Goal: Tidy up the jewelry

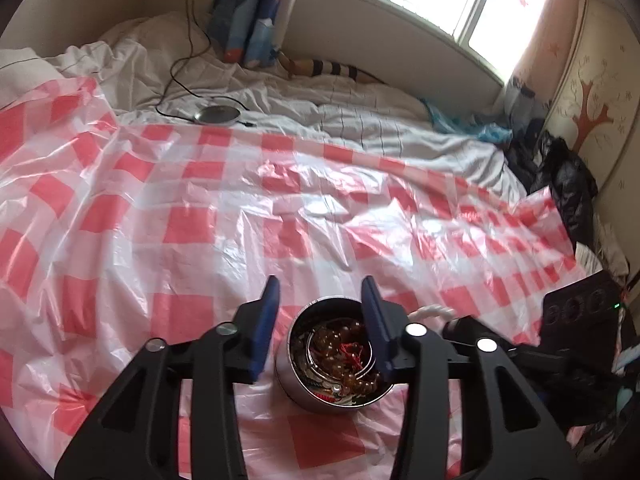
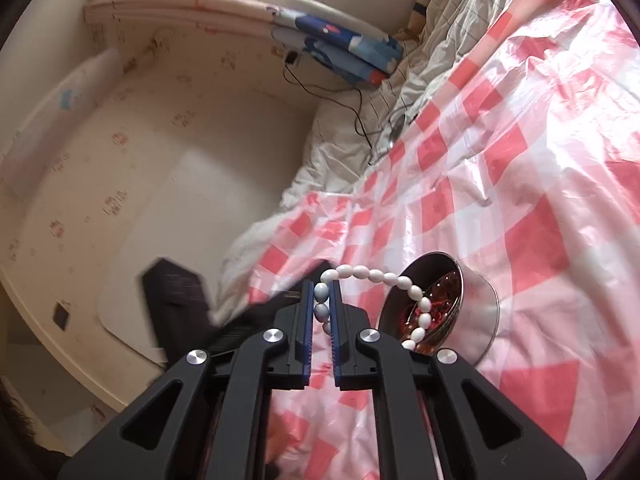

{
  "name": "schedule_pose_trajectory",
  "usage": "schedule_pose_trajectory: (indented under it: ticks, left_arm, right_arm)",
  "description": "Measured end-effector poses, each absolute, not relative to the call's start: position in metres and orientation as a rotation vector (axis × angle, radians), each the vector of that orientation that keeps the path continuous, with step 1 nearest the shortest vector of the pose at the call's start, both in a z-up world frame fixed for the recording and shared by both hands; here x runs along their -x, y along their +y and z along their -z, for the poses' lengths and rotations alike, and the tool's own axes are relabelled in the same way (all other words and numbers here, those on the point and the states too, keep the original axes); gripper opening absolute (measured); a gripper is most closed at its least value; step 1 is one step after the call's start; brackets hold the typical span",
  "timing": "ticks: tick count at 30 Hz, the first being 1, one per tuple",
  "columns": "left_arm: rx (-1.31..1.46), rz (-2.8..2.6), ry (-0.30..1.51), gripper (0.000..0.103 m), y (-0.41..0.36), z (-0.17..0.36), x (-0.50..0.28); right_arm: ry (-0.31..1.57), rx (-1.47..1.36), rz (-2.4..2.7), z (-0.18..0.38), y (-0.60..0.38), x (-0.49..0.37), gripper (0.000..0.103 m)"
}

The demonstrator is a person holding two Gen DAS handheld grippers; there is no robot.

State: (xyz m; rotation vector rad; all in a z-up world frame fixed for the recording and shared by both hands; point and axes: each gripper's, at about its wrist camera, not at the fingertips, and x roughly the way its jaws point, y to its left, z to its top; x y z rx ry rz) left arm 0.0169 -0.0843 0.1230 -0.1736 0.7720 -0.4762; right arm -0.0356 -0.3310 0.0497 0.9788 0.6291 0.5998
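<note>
The round metal tin (image 1: 320,384) stands on the checked plastic sheet (image 1: 160,208), rigid but probably slippery, and the left gripper (image 1: 320,304) is open around its rim without pressing. The right gripper (image 2: 322,300) is clamped on the white bead strand (image 2: 384,278), which trails into the tin; it looks light and limp, so pinching single beads is best.

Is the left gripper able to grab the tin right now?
Probably yes. The left gripper is open, its fingers either side of the tin, nothing between them. The jewelry inside isn't in the way.
</note>
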Motion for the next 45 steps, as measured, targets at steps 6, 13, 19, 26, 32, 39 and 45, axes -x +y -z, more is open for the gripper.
schedule_pose_trajectory:
  ticks: [6,13,19,26,32,39,45]
  left_arm:
    - [0.206,0.469,0.814,0.050,-0.058,-0.121,-0.016]
    - [0.141,0.473,0.841,0.065,-0.049,-0.114,0.005]
    - [0.022,0.407,0.785,0.079,-0.053,-0.118,0.040]
    - [0.013,0.336,0.707,0.092,-0.038,-0.129,0.099]
    - [-0.030,0.322,0.711,0.095,-0.039,-0.125,0.120]
    - [0.007,0.315,0.750,0.095,-0.040,-0.118,0.107]
    - [0.021,0.309,0.774,0.095,-0.044,-0.111,0.101]
  right_arm:
    - [0.843,-0.751,-0.403,-0.027,-0.294,0.003,0.021]
    - [0.719,-0.729,-0.295,-0.060,-0.300,0.070,0.042]
    - [0.632,-0.465,-0.049,-0.097,-0.263,0.142,0.080]
    - [0.682,-0.288,0.091,-0.090,-0.247,0.155,0.087]
    - [0.695,-0.290,0.187,-0.085,-0.264,0.159,0.090]
    - [0.731,-0.268,0.228,-0.079,-0.267,0.154,0.093]
    - [0.757,-0.276,0.244,-0.074,-0.271,0.150,0.093]
